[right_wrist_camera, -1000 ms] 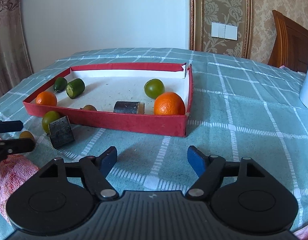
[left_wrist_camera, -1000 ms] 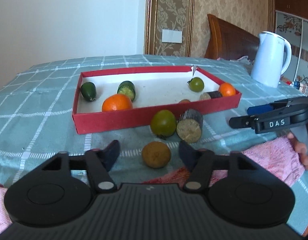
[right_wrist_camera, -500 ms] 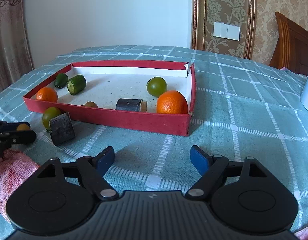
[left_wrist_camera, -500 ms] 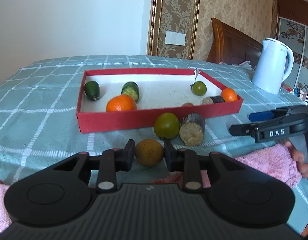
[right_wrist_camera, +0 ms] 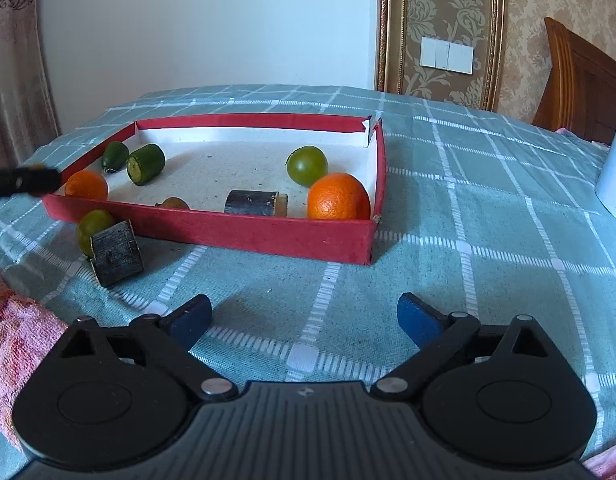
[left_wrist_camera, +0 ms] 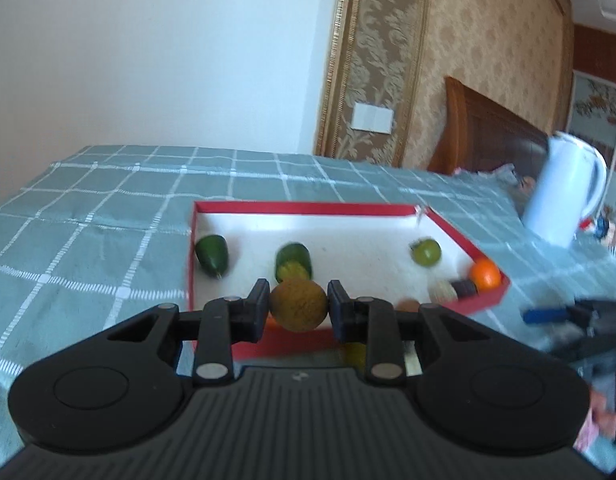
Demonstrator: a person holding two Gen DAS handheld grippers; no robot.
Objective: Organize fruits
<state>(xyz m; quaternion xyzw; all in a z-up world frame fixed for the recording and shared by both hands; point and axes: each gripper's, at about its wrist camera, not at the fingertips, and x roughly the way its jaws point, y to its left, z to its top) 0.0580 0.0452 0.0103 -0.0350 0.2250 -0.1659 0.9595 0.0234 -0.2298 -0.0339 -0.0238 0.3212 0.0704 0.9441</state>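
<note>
My left gripper (left_wrist_camera: pixel 298 305) is shut on a round brown fruit (left_wrist_camera: pixel 298 305) and holds it in the air above the near wall of the red tray (left_wrist_camera: pixel 304 207). The tray (right_wrist_camera: pixel 248 234) holds oranges (right_wrist_camera: pixel 336 197), green fruits (right_wrist_camera: pixel 307 165) and a dark cut piece (right_wrist_camera: pixel 255 203). A green fruit (right_wrist_camera: pixel 92 229) and a dark cut block (right_wrist_camera: pixel 116 253) lie on the cloth in front of the tray. My right gripper (right_wrist_camera: pixel 304 318) is open and empty, low over the checked cloth, right of those two.
A white kettle (left_wrist_camera: pixel 563 192) stands at the right behind the tray. A pink towel (right_wrist_camera: pixel 16 332) lies at the near left edge. A wooden headboard (right_wrist_camera: pixel 583 80) is behind the table. The left gripper shows at the left edge of the right wrist view (right_wrist_camera: pixel 20 179).
My left gripper closed on the brown fruit, lifted it off the cloth and carried it toward the tray. The right gripper stayed open and barely moved.
</note>
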